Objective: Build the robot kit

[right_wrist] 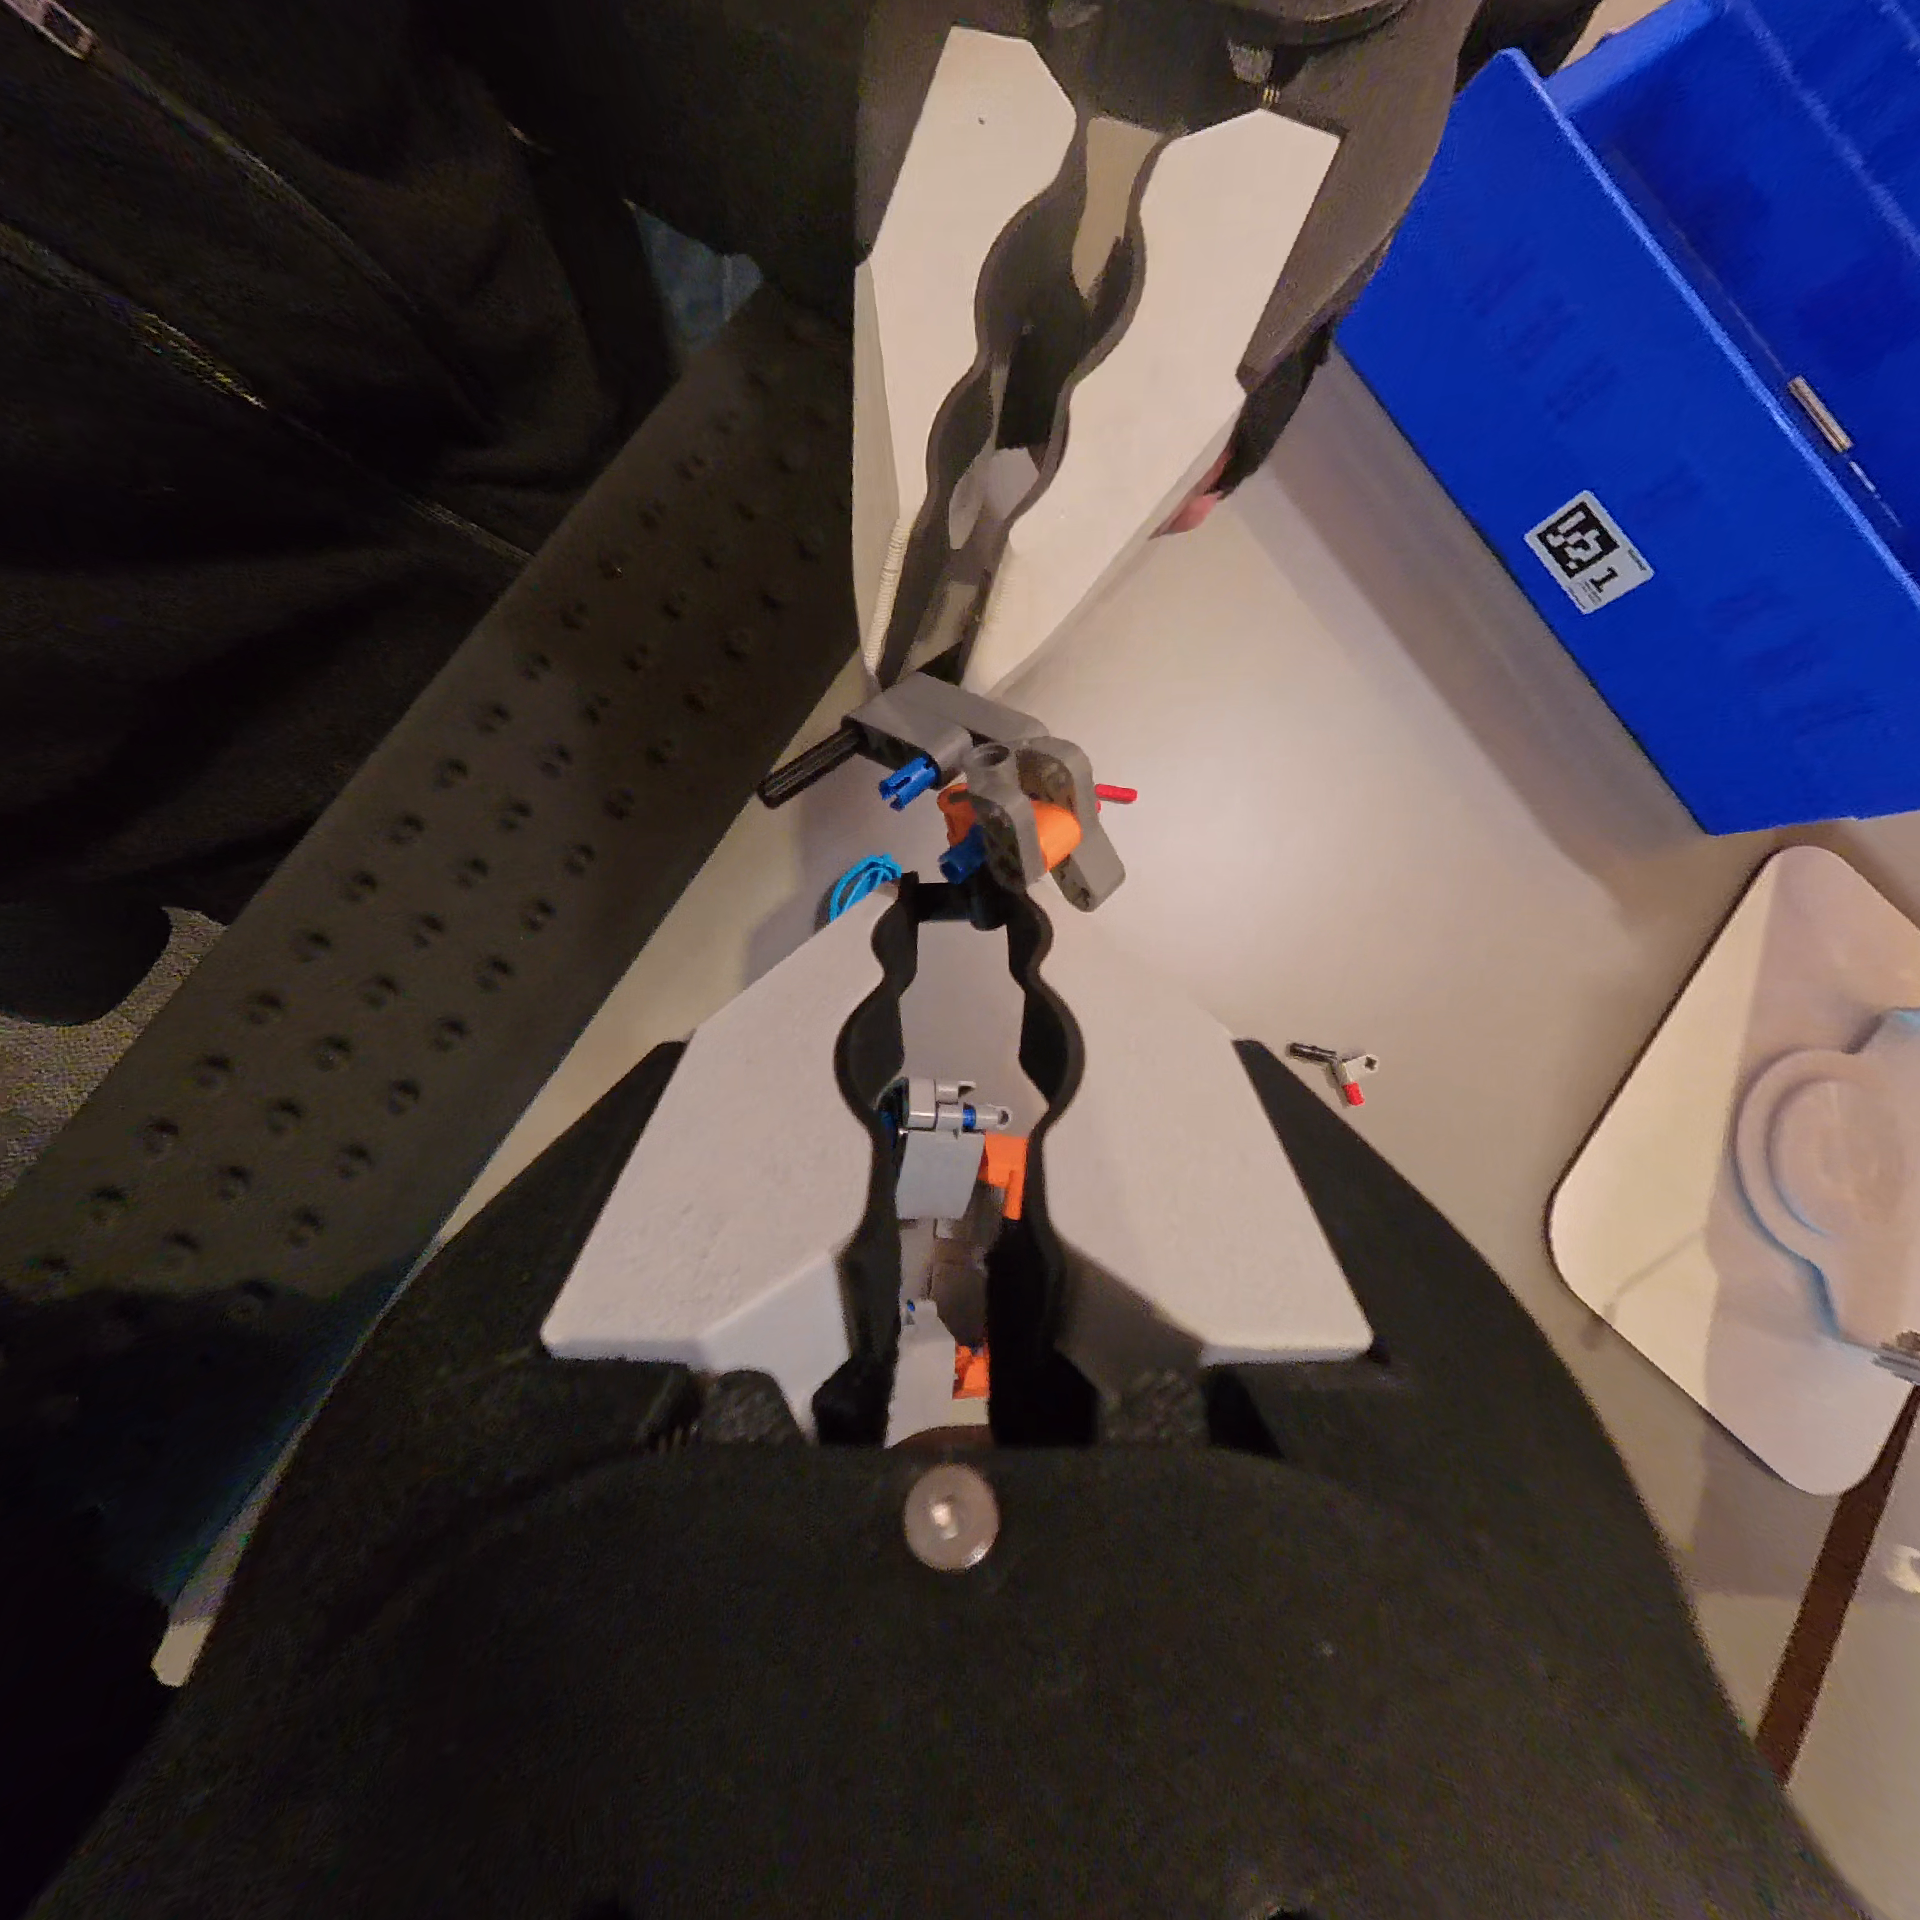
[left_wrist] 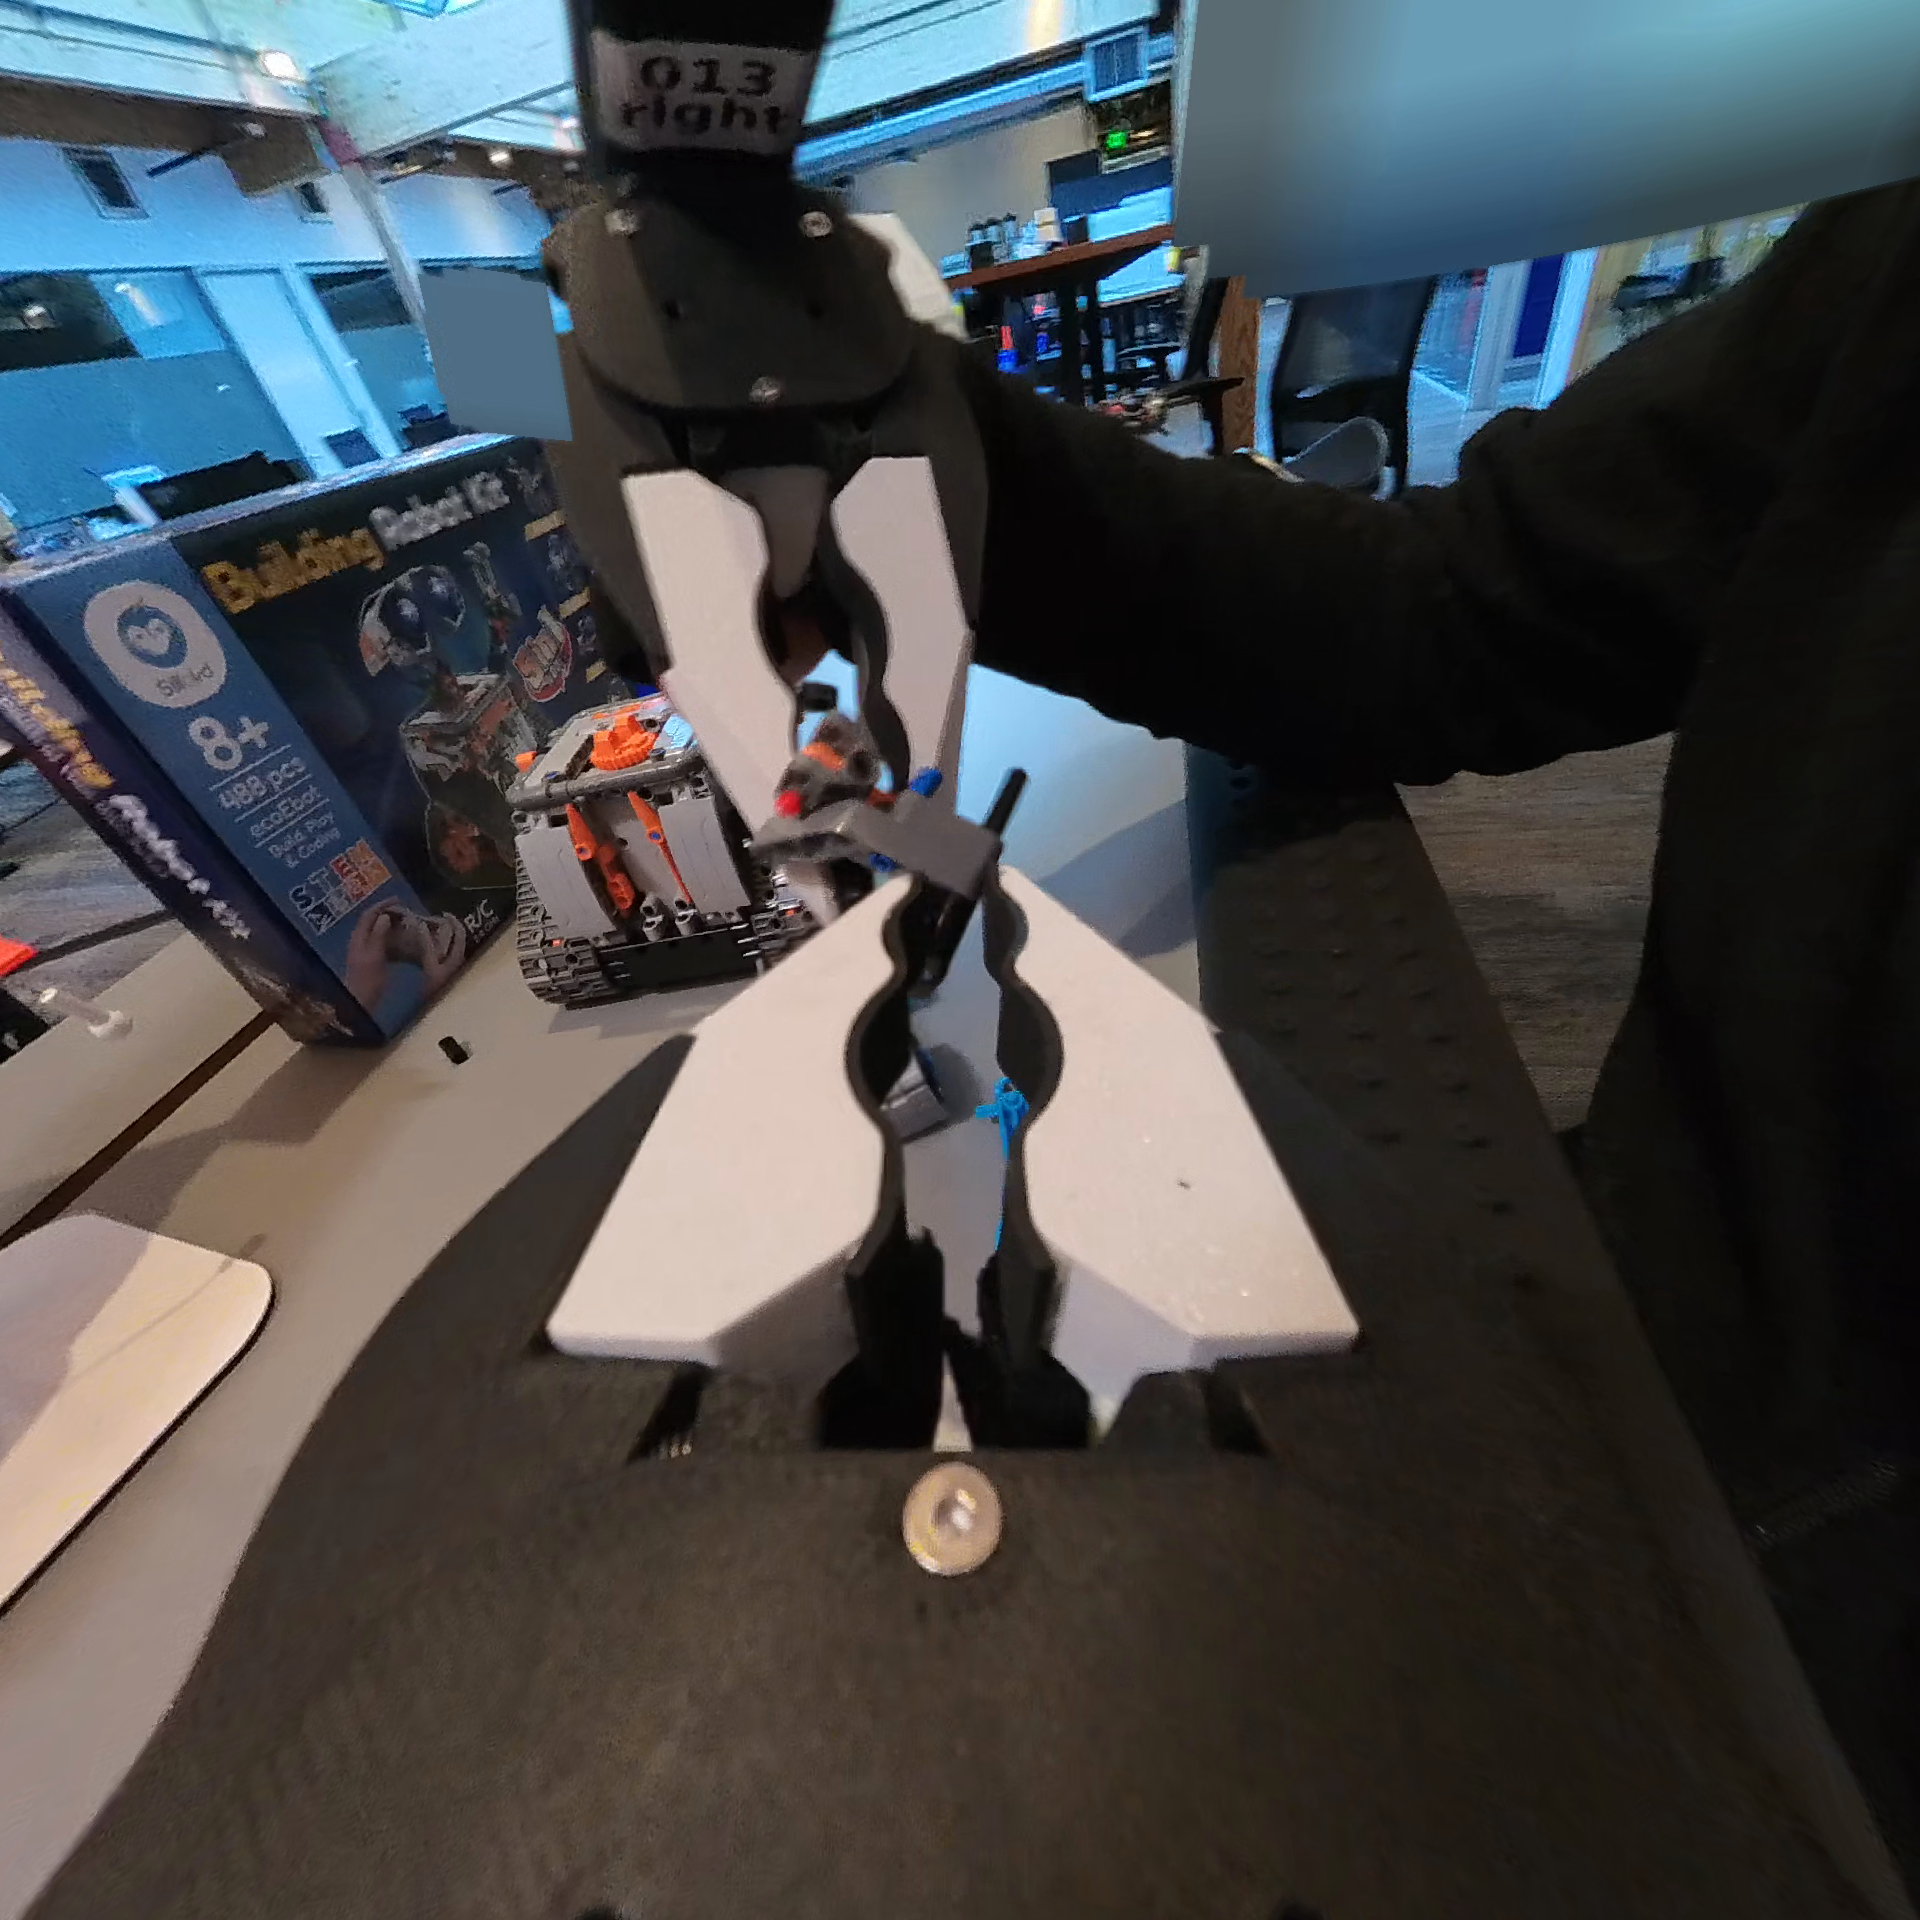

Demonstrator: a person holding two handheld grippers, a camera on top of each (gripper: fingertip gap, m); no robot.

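Grey-orange brick assembly [right_wrist: 997, 800] hangs betw. both tongs above the white table [right_wrist: 1299, 727]. Left gripper [left_wrist: 951, 894] clamps its grey beam end; right gripper [right_wrist: 961, 914] pinches a black pin underneath. Blue bin [right_wrist: 1662, 416] sits right of the tips.

Both hand-held grippers meet tip to tip over the surface [right_wrist: 1299, 748], clamped on one small brick assembly [right_wrist: 997, 800]; no gap between them. Blue bin [right_wrist: 1662, 416] blocks just beyond the left hand-held gripper [right_wrist: 920, 675]. White tray [right_wrist: 1621, 1247] near the right hand-held gripper [right_wrist: 956, 914]. Loose connector piece [right_wrist: 1335, 1070] on bare surface between tray and grippers. Tracked brick robot [left_wrist: 644, 862] and kit box [left_wrist: 281, 727] wall off the far side. Person's dark sleeve [left_wrist: 1455, 582] closes the near edge.
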